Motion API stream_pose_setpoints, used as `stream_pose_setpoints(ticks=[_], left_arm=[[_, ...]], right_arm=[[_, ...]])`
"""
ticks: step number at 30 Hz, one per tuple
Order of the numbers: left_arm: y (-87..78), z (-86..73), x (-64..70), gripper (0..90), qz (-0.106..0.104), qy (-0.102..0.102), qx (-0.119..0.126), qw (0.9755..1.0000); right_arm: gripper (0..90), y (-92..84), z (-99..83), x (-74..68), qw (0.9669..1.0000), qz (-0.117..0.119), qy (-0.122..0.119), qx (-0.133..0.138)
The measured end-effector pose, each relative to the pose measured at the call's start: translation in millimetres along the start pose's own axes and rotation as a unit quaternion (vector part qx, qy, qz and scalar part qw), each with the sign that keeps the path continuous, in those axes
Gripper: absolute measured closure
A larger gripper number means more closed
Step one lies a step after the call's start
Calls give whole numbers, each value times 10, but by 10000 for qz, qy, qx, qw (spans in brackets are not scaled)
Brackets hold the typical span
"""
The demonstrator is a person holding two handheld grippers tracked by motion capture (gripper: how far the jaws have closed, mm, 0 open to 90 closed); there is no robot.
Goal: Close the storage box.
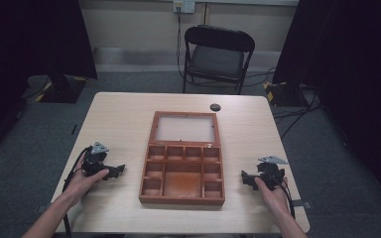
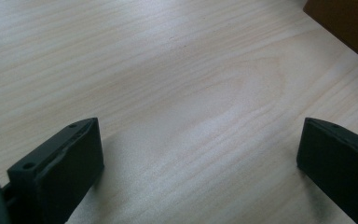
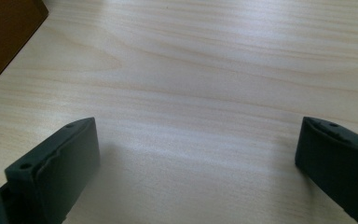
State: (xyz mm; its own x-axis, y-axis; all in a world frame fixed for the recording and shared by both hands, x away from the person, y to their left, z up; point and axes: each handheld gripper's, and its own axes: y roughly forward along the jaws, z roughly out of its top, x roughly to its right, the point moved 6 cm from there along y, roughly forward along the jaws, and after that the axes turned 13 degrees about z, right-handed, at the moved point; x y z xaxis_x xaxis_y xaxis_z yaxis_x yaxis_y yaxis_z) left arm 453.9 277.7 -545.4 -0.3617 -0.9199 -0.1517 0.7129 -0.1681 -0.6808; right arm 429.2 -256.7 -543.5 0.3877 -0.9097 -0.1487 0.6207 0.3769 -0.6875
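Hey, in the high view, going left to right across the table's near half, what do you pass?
Left black tongs held in a hand → open brown wooden compartment box, lid laid back → right black tongs held in the other hand.

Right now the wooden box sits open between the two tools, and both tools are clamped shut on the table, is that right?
Not quite. The wooden box does sit open between them, but the left tool and right tool have their jaws spread wide over bare table, as each gripper view shows.
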Motion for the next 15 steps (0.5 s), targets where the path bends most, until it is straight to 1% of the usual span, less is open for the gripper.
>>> stream_pose_setpoints(ticks=[3,6,7,9,10,11,12,13,14,15], left_arm=[[-1,-1,-2,0,2,13,-6,10000],[-5,-2,3,0,49,-27,-22,10000],[-5,0,8,0,43,-40,-39,10000],[-8,4,1,0,83,15,-96,9999],[-12,6,10,2,55,-17,-128,9999],[-17,9,11,10,41,6,-135,9999],[-21,11,15,20,44,-14,-141,9999],[-27,16,24,34,39,-25,-122,9999],[-37,21,22,59,23,49,-107,9999],[-44,30,29,94,-8,41,-115,9999]], right_arm=[[0,0,0,-1,10000,-2,3,0],[0,-5,-2,0,10000,36,-4,-16],[0,-8,-3,-2,10000,29,15,-41],[0,-17,-2,-8,9999,49,3,-135],[0,-22,-1,-13,9998,69,3,-182],[0,-24,1,-17,9998,66,29,-203],[6,-29,3,-19,9997,86,36,-242],[34,-35,8,-20,9996,81,50,-264],[74,-45,12,-16,9996,42,51,-265],[103,-54,20,-21,9997,61,58,-235]])
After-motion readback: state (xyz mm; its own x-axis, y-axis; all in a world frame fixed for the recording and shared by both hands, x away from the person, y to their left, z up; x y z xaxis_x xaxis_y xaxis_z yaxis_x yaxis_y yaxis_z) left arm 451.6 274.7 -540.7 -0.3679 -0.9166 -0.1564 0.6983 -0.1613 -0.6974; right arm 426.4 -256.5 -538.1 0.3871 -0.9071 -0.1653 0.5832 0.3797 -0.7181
